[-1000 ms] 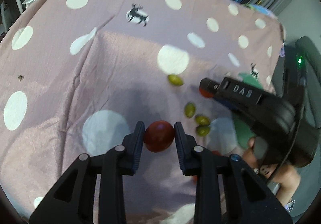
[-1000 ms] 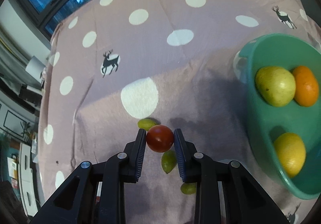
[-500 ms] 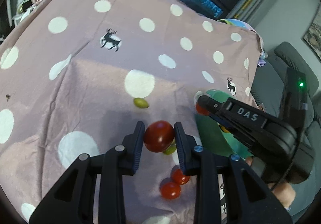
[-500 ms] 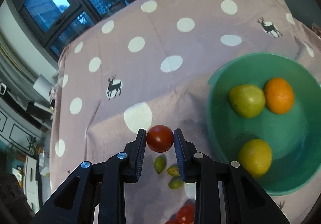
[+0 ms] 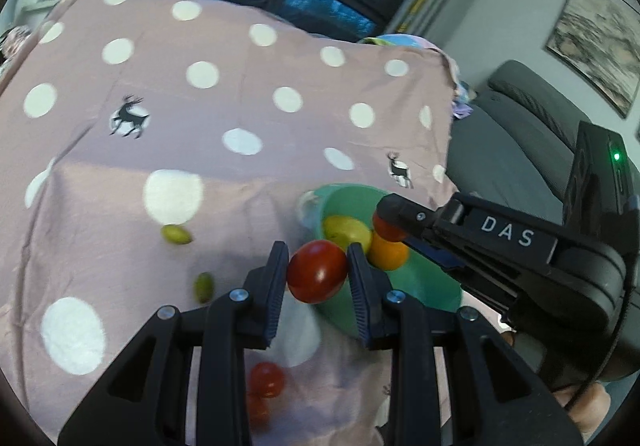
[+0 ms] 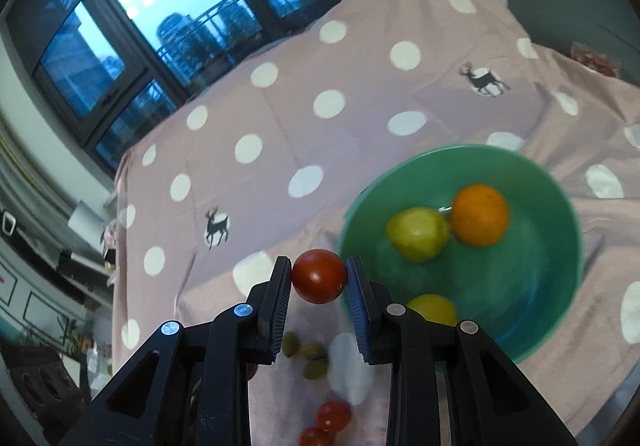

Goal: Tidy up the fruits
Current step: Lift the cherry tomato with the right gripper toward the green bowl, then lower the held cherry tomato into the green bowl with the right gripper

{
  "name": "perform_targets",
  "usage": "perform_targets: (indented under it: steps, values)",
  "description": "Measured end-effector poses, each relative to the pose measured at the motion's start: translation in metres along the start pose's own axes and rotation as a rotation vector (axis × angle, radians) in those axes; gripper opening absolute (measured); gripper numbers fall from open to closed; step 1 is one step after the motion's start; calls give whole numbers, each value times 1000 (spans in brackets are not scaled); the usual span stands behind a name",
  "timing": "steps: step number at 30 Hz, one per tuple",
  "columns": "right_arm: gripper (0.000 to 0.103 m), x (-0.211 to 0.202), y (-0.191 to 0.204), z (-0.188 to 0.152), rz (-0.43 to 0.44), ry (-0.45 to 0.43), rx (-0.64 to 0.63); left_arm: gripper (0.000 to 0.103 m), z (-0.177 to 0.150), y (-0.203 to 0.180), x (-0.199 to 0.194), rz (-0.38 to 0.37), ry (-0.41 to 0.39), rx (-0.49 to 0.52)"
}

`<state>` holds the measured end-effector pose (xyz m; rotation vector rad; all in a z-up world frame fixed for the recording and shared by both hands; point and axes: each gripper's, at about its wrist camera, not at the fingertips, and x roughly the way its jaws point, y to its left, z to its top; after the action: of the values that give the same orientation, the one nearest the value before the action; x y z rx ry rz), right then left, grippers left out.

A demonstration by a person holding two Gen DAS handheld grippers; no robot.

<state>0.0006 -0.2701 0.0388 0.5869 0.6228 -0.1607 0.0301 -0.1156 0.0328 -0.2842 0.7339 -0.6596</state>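
Observation:
My left gripper point(image 5: 317, 272) is shut on a red tomato point(image 5: 316, 271), held above the table beside the near-left rim of the green bowl point(image 5: 432, 288). My right gripper point(image 6: 319, 277) is shut on another red tomato point(image 6: 319, 276), held just left of the green bowl point(image 6: 556, 246). The bowl holds a yellow-green pear point(image 6: 418, 232), an orange point(image 6: 480, 220) and a lemon point(image 6: 434, 309). In the left wrist view the right gripper point(image 5: 394, 224) reaches over the bowl from the right with its tomato at its tip.
The table wears a pink polka-dot cloth point(image 5: 240, 86). Small green fruits point(image 5: 176, 235) point(image 6: 315, 368) and two red tomatoes point(image 6: 333, 415) point(image 5: 267, 384) lie on it below the grippers. A grey sofa point(image 5: 520, 114) stands past the right edge. Windows are behind.
Both grippers have lifted higher with their tomatoes and moved toward the green bowl. The bowl now sits closer to both gripper tips.

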Motion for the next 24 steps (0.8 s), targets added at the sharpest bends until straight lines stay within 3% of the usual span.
perform_targets:
  steps: [24]
  values:
    - [31,-18,-54,8,-121,0,76,30,-6,-45,46,-93,73,59]
